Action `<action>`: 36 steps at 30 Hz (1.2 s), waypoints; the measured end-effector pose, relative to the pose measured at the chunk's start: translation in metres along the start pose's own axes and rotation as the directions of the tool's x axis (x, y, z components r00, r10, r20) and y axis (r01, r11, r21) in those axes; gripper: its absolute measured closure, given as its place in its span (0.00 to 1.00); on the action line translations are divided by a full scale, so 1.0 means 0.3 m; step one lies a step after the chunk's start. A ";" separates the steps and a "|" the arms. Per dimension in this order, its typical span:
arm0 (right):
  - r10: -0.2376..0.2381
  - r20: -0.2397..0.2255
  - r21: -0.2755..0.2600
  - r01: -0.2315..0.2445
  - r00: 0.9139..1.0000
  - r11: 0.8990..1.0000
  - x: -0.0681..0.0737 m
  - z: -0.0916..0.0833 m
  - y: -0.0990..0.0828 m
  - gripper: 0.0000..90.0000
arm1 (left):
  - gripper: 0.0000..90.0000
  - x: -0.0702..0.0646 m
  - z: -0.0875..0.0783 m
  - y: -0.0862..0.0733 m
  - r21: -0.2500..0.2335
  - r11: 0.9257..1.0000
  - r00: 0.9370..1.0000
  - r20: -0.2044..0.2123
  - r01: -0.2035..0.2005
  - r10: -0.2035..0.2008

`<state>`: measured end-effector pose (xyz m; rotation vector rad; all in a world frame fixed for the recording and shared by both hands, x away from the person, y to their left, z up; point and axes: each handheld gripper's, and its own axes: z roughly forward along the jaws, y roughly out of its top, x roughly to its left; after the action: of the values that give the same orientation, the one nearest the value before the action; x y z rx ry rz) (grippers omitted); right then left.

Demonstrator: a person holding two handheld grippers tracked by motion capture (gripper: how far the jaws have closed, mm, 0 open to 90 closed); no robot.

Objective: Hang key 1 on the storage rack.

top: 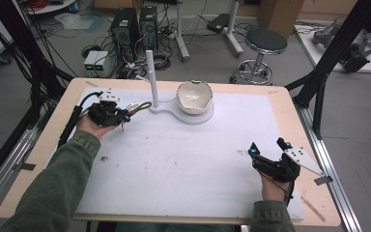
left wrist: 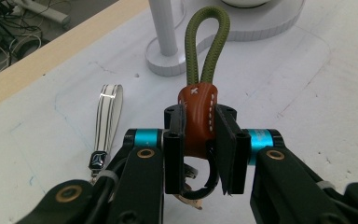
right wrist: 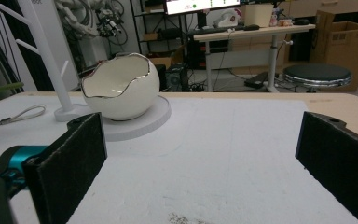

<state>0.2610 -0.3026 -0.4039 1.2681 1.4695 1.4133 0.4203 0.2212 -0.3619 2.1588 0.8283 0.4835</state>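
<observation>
The left claw [left wrist: 200, 154] is clamped on a keychain [left wrist: 199, 119]: its two black jaws pinch the brown leather tab with white stitching, and the olive cord loop [left wrist: 207, 44] rises clear above them toward the white stand [left wrist: 165, 35]. Below the tab a dark ring and some metal hardware hang between the jaws, but the jaws cover most of it and the pieces are hard to make out. In the high view the left claw [top: 123, 116] sits at the left rear of the counter [top: 280, 101], just beside the stand's post [top: 151, 79], and the keychain there is a small blur of colour. A second strap, white with dark edges [left wrist: 106, 119], lies flat on the white mat [left wrist: 307, 107] to the left of the jaws, ending in a small dark clasp whose lower part is cut off by the claw body. The egg-shaped bowl [right wrist: 120, 88] with a jagged silver rim stands on the stand's round base; its inside bottom is hidden from the right gripper view. The right claw [right wrist: 200, 168] is spread wide and holds nothing, with bare mat between its pads; it rests near the counter's right front [top: 265, 157].
</observation>
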 end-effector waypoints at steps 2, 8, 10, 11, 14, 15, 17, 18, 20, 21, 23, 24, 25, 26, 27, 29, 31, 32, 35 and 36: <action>-0.003 0.001 -0.001 0.003 1.000 1.000 0.000 0.001 0.000 0.01 | 0.83 0.004 -0.011 0.000 -0.006 1.000 1.000 -0.005 0.000 0.000; -0.001 0.001 -0.001 0.001 1.000 1.000 0.001 0.000 0.000 0.01 | 0.83 -0.003 -0.028 0.015 -0.003 1.000 1.000 -0.019 -0.023 0.023; 0.000 0.001 -0.001 0.000 1.000 1.000 0.001 0.000 0.000 0.01 | 0.83 -0.013 -0.042 0.039 -0.008 0.998 0.998 -0.026 -0.058 0.058; 0.001 0.002 0.000 -0.001 1.000 1.000 0.001 0.000 0.000 0.01 | 0.83 -0.016 -0.047 0.047 -0.009 0.998 0.997 -0.029 -0.069 0.069; 0.001 0.002 0.001 -0.001 1.000 1.000 0.001 -0.001 0.000 0.01 | 0.83 -0.020 -0.061 0.062 -0.016 0.997 0.996 -0.033 -0.080 0.080; 0.004 0.003 0.000 -0.004 1.000 1.000 0.001 -0.001 0.000 0.01 | 0.83 -0.022 -0.063 0.066 -0.020 0.997 0.996 -0.036 -0.078 0.078; 0.006 0.003 0.000 -0.006 1.000 1.000 0.001 -0.002 0.000 0.01 | 0.83 -0.021 -0.071 0.074 -0.019 0.996 0.996 -0.040 -0.085 0.084; 0.008 0.003 -0.001 -0.008 1.000 1.000 0.001 -0.002 0.000 0.01 | 0.83 -0.021 -0.071 0.074 -0.019 0.996 0.996 -0.040 -0.085 0.084; 0.008 0.002 -0.001 -0.008 1.000 1.000 0.001 -0.002 0.000 0.01 | 0.83 -0.023 -0.077 0.081 -0.025 0.996 0.995 -0.043 -0.086 0.085; 0.008 0.002 -0.002 -0.008 1.000 1.000 0.001 -0.002 0.000 0.01 | 0.83 -0.026 -0.086 0.090 -0.028 0.995 0.995 -0.050 -0.092 0.090; 0.005 0.003 -0.003 -0.005 1.000 1.000 -0.001 -0.001 0.000 0.01 | 0.82 -0.030 -0.096 0.100 -0.035 0.995 0.994 -0.054 -0.099 0.097; 0.003 0.002 -0.003 -0.003 1.000 1.000 -0.001 -0.001 0.000 0.01 | 0.82 -0.032 -0.101 0.104 -0.039 0.994 0.993 -0.061 -0.102 0.100; 0.003 0.001 -0.004 -0.003 1.000 1.000 -0.002 -0.001 0.000 0.01 | 0.82 -0.032 -0.101 0.104 -0.039 0.994 0.993 -0.061 -0.102 0.100; 0.003 0.001 -0.003 -0.003 1.000 1.000 -0.002 -0.002 0.000 0.01 | 0.82 -0.033 -0.109 0.113 -0.049 0.993 0.993 -0.066 -0.103 0.100; 0.004 0.000 -0.004 -0.004 1.000 1.000 -0.002 -0.002 0.000 0.01 | 0.82 -0.033 -0.113 0.117 -0.050 0.993 0.992 -0.068 -0.106 0.103; 0.009 -0.002 -0.002 -0.009 1.000 1.000 -0.001 -0.003 0.000 0.01 | 0.82 -0.033 -0.117 0.120 -0.051 0.993 0.992 -0.069 -0.108 0.104; 0.015 0.001 -0.002 -0.015 1.000 1.000 -0.001 -0.004 0.001 0.01 | 0.82 -0.033 -0.127 0.131 -0.056 0.992 0.992 -0.073 -0.112 0.108; 0.015 0.001 -0.002 -0.015 1.000 1.000 -0.001 -0.004 0.001 0.01 | 0.82 -0.033 -0.127 0.131 -0.056 0.992 0.992 -0.073 -0.112 0.108; 0.010 0.000 -0.005 -0.010 1.000 1.000 -0.004 -0.003 0.000 0.01 | 0.82 -0.034 -0.139 0.145 -0.060 0.991 0.991 -0.079 -0.116 0.112; 0.010 0.000 -0.005 -0.010 1.000 1.000 -0.005 -0.002 0.000 0.01 | 0.82 -0.034 -0.143 0.151 -0.064 0.991 0.991 -0.081 -0.117 0.111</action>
<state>0.2607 -0.3041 -0.4039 1.2741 1.4609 1.4230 0.4069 0.2138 -0.3005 2.1433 0.7216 0.6474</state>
